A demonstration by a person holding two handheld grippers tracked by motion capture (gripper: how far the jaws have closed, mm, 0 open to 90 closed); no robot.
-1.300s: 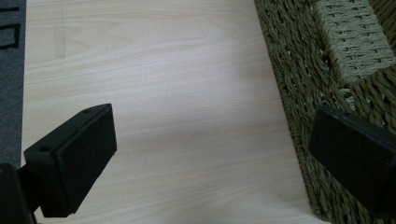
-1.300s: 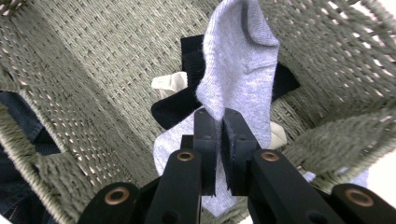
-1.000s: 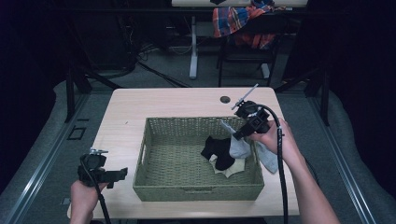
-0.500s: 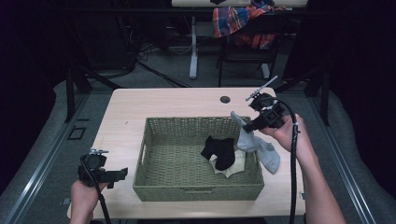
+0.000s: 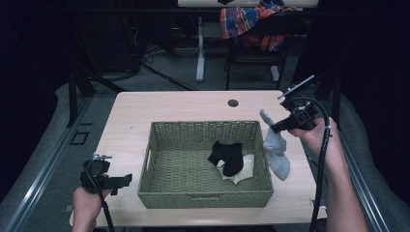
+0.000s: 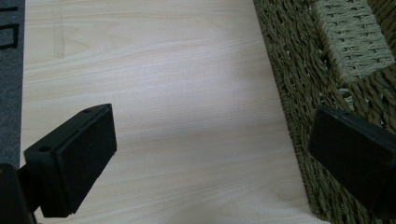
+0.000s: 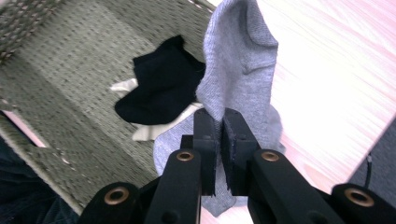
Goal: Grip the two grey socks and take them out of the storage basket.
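My right gripper (image 5: 276, 128) (image 7: 218, 116) is shut on a grey sock (image 5: 275, 145) (image 7: 238, 60), which hangs from it beside the right wall of a woven basket (image 5: 159, 193) (image 7: 42, 42), its toe resting on the table. A black sock (image 5: 226, 155) (image 7: 159, 84) lies in the basket on top of a cream sock (image 5: 244, 166) (image 7: 147, 130). Low at the table's front left corner, my left gripper (image 5: 126, 180) (image 6: 210, 158) stands open over bare wood, its right jaw close to the basket's outer wall (image 6: 299, 93).
The light wooden table (image 5: 159, 108) has a dark cable hole (image 5: 233, 103) at its back. Behind the table stands a chair with a plaid cloth (image 5: 251, 21) draped over it. A cable (image 5: 321, 164) trails from my right gripper along the forearm.
My right gripper has carried the grey sock up and to the right, out of the basket and past its right rim. The left hand has stayed put.
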